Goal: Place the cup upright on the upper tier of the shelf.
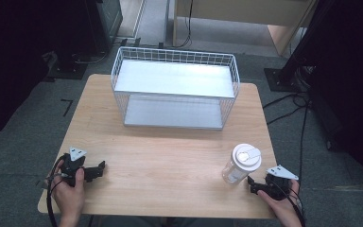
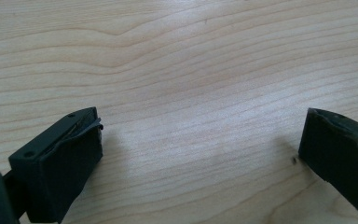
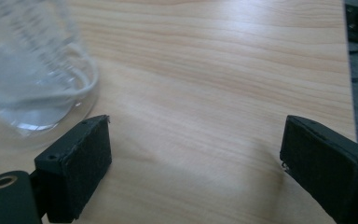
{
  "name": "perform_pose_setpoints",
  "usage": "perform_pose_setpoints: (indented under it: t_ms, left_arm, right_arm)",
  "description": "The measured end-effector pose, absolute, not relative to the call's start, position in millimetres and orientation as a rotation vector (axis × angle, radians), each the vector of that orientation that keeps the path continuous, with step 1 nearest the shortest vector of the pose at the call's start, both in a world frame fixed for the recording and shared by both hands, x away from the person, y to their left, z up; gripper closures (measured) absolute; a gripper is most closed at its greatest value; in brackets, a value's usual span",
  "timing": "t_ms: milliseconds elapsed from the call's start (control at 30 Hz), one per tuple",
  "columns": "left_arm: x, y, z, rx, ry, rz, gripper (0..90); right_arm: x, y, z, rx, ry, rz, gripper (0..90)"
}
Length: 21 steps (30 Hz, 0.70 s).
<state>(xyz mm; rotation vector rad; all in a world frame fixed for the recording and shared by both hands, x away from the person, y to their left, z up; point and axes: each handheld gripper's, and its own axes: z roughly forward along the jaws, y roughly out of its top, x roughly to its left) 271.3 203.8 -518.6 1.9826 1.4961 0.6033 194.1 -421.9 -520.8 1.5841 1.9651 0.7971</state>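
High view: the bottle (image 1: pixel 240 164), clear with a white lid, stands upright near the table's (image 1: pixel 170 161) right front corner, just beside the right hand-held gripper (image 1: pixel 251 184), probably so the reach stays short. Right gripper view has its jaws spread wide and holding nothing, the bottle's base (image 3: pixel 32 93) off to their left rather than between them, so it likely must swing over before closing. Left hand-held gripper (image 1: pixel 101 167) rests at the front left, well apart, jaws also spread over bare wood, apparently waiting. Wire basket (image 1: pixel 175 87) sits at the back, its open top a likely destination
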Motion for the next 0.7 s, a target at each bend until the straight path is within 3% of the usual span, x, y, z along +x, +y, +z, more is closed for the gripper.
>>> perform_pose_setpoints:
  t_ms: [700]
  left_arm:
    - [271.3,203.8,-518.6,1.983,1.496,0.603,0.0]
  right_arm:
    - [185.3,-401.9,-511.3,1.388,2.116,0.921,8.7]
